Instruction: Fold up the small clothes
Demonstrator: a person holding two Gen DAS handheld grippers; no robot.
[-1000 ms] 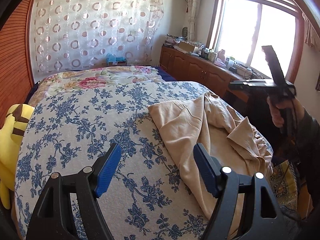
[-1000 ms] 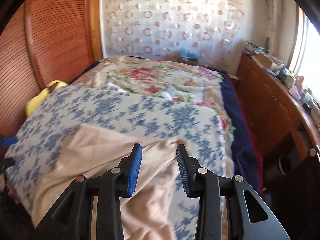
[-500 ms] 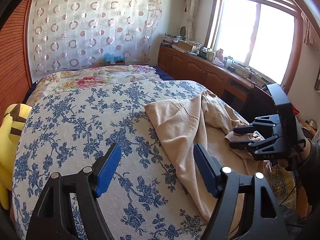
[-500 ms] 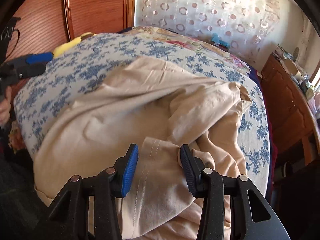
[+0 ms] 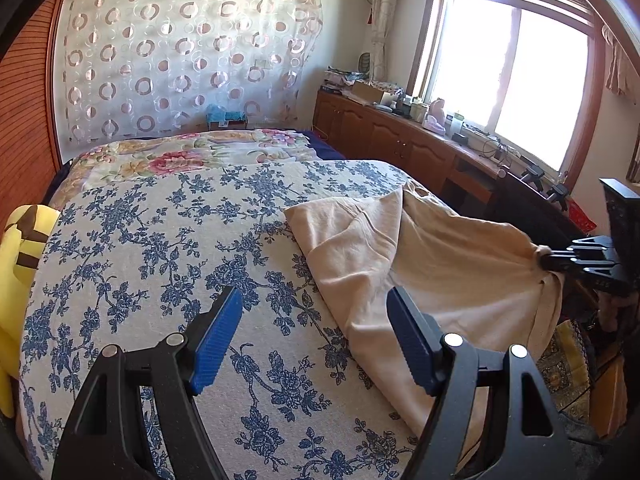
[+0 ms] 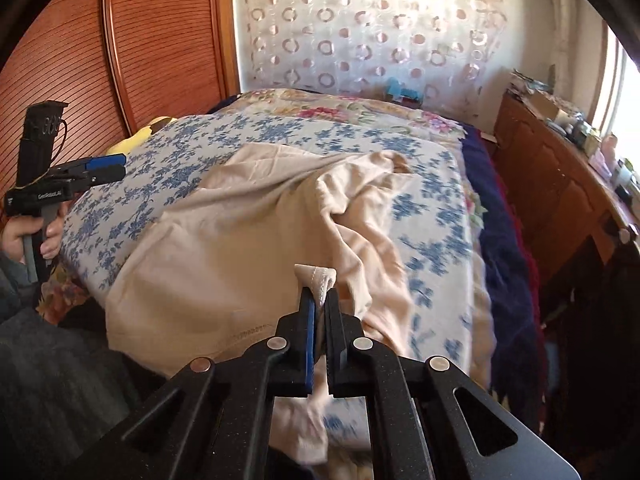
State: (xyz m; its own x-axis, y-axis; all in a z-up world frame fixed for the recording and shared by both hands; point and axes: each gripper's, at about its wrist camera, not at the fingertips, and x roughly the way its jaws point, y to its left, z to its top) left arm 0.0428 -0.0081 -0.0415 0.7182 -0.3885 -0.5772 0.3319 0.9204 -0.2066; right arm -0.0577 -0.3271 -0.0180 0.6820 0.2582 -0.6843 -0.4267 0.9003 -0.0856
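Observation:
A beige garment (image 5: 432, 264) lies crumpled on the right part of the bed and hangs over its edge; it also shows in the right wrist view (image 6: 240, 236). My right gripper (image 6: 319, 300) is shut on a hemmed edge of the beige garment and lifts it off the bed; it shows at the far right of the left wrist view (image 5: 548, 261). My left gripper (image 5: 316, 340) is open and empty above the blue-flowered bedspread (image 5: 160, 264), left of the garment; it shows at the left of the right wrist view (image 6: 114, 166).
A yellow plush toy (image 5: 16, 280) lies at the bed's left edge. A wooden cabinet (image 5: 400, 140) with clutter runs under the window on the right. A wooden headboard wall (image 6: 120, 60) stands on the left. A floral quilt (image 5: 192, 156) covers the far end.
My right gripper came down onto the garment's edge, shut on it and pulled it up and to the right. My left gripper stayed open over the bedspread.

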